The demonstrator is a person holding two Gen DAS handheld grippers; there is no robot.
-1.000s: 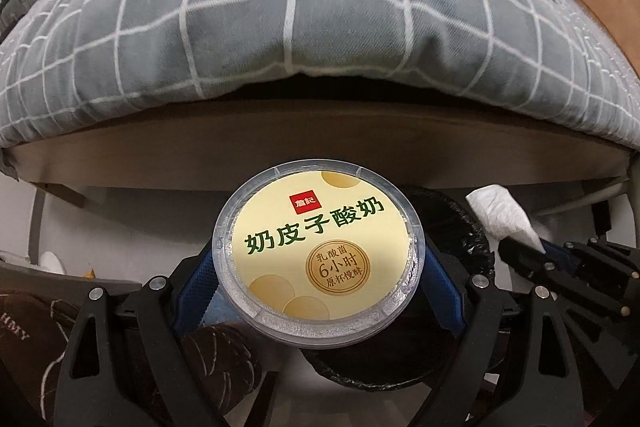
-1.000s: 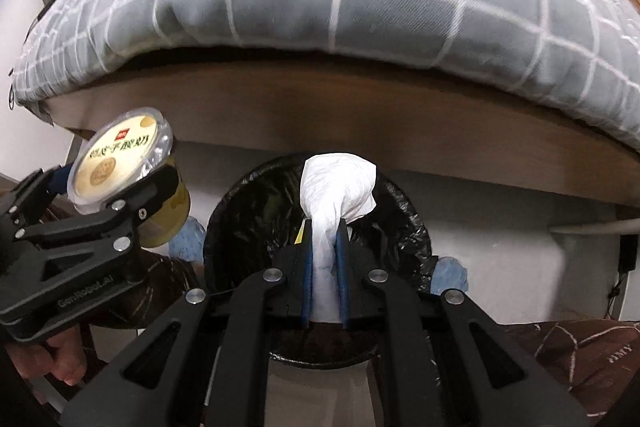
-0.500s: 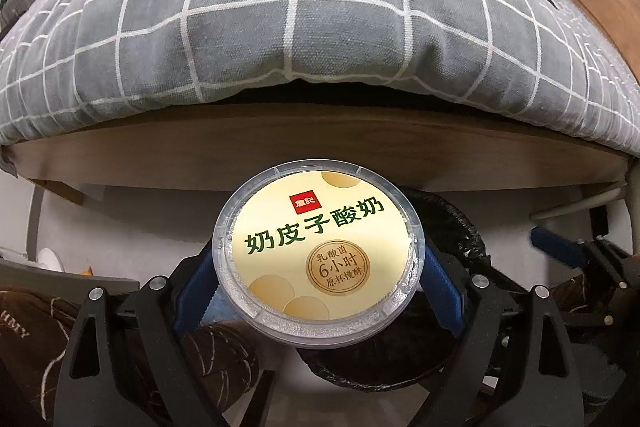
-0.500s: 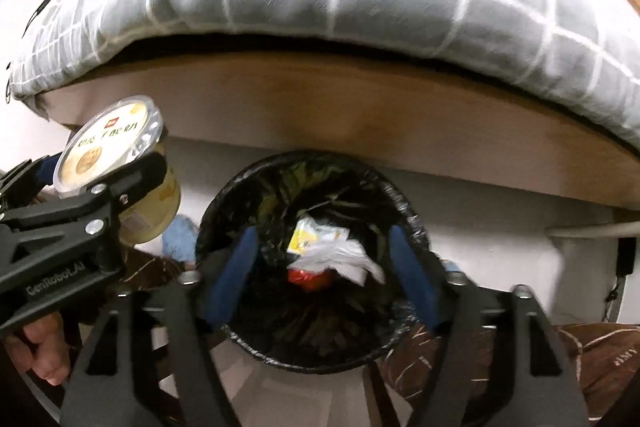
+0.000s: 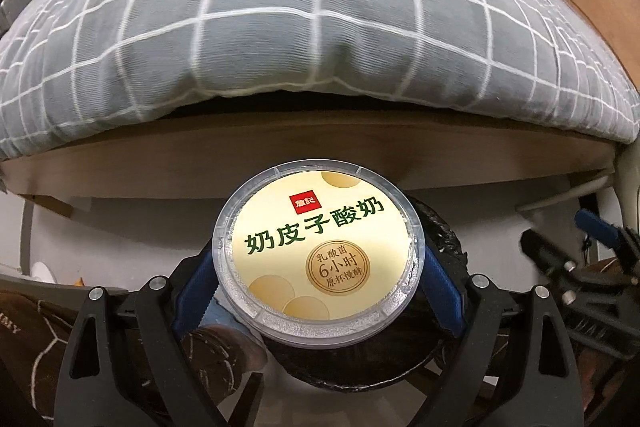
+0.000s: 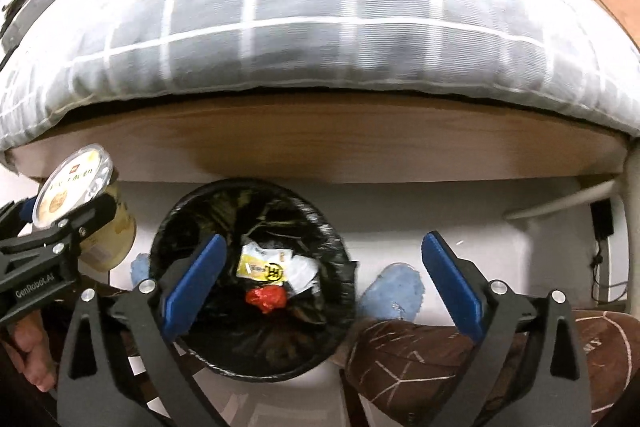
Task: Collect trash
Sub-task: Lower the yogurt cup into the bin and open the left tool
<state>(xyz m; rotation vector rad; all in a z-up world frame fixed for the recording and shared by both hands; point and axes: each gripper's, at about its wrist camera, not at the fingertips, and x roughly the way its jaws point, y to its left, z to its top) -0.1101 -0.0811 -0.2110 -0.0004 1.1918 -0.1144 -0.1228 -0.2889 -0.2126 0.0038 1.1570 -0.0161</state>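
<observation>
A round yogurt cup [image 5: 316, 259] with a yellow printed lid sits between the blue pads of my left gripper [image 5: 318, 283], which is shut on its sides. It hangs over the near left rim of a black-lined trash bin [image 5: 444, 239]. In the right wrist view the cup [image 6: 76, 187] is left of the bin [image 6: 248, 187]. My right gripper [image 6: 323, 241] hovers above the bin's right edge, its jaws opening wide with nothing between them. A white tissue [image 6: 302, 273], a yellow wrapper [image 6: 260, 265] and a red scrap [image 6: 266, 299] lie inside the bin.
A bed with a grey checked duvet [image 5: 304, 27] and a wooden frame [image 6: 320, 143] overhangs the bin just behind it. Brown patterned fabric [image 6: 420, 363] and a blue cloth [image 6: 396, 291] lie on the pale floor to the bin's right.
My right gripper let go of the white tissue, which fell into the bin, and its jaws spread wide as it shifted right. The left gripper kept the cup and drifted slightly.
</observation>
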